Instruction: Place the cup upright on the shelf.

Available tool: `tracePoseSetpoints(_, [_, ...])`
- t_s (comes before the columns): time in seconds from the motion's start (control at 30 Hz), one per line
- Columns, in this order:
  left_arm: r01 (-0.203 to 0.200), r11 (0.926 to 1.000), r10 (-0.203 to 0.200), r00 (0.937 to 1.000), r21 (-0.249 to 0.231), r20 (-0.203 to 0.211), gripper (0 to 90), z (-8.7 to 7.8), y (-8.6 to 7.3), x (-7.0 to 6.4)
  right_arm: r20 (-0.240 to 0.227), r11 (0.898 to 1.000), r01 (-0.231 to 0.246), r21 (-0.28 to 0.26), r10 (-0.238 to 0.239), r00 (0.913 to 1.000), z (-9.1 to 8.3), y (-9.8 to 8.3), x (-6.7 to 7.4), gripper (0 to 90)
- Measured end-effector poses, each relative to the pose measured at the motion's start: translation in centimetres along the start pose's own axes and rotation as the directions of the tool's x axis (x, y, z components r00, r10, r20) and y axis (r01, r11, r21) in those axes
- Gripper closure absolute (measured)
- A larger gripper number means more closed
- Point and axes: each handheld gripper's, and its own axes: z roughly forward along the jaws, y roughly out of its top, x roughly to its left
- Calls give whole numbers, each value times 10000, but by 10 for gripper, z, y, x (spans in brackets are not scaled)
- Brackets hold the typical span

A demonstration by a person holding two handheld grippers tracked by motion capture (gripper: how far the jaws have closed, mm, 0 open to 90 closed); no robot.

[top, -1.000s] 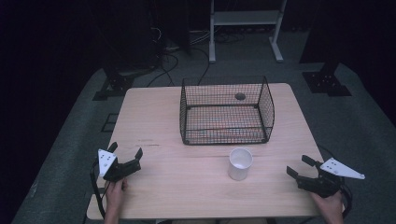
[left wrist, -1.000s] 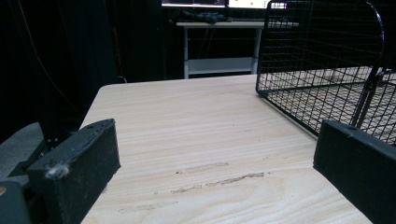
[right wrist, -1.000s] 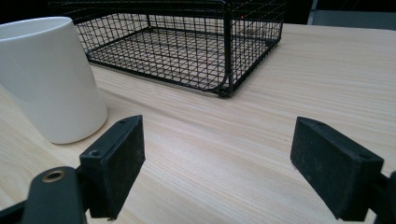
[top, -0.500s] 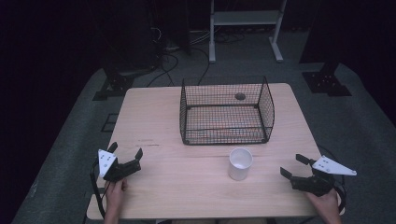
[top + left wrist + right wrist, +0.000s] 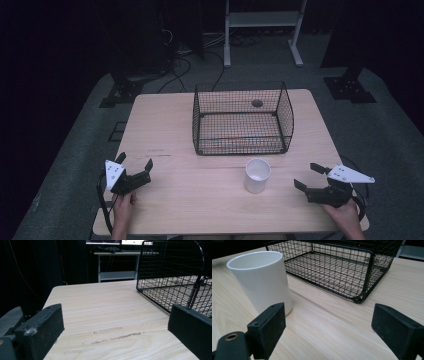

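Lower right: right gripper (image 5: pixel 306 176), jaws just opening, empty, near white cup (image 5: pixel 257 175); lower left: left gripper (image 5: pixel 134 161), jaws apart.

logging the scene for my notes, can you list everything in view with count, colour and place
cup: one, white, upright on the table just in front of the basket
wire basket: one, black, on the far middle of the table
table: one, light wood, centre of the high view
shelf frame: one, white, on the floor behind the table
stand bases: two, black, on the floor at the table's far corners
left gripper: one, black, near left of the table, open
right gripper: one, black, near right of the table beside the cup, jaws just been opening, nothing between them
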Motion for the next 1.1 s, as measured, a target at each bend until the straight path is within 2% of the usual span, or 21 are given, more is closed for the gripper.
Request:
tracePoseSetpoints(0.6, [24, 10000, -24, 10000, -3, -8, 0, 0, 0, 0, -695, 9990, 422, 175, -409, 9967, 9, 11, 16, 78])
tracePoseSetpoints(1.1, [18, 10000, -18, 10000, -18, 5, 0, 0, 0, 0, -1496, 9941, 1014, 395, -944, 9842, 29, 21, 42, 63])
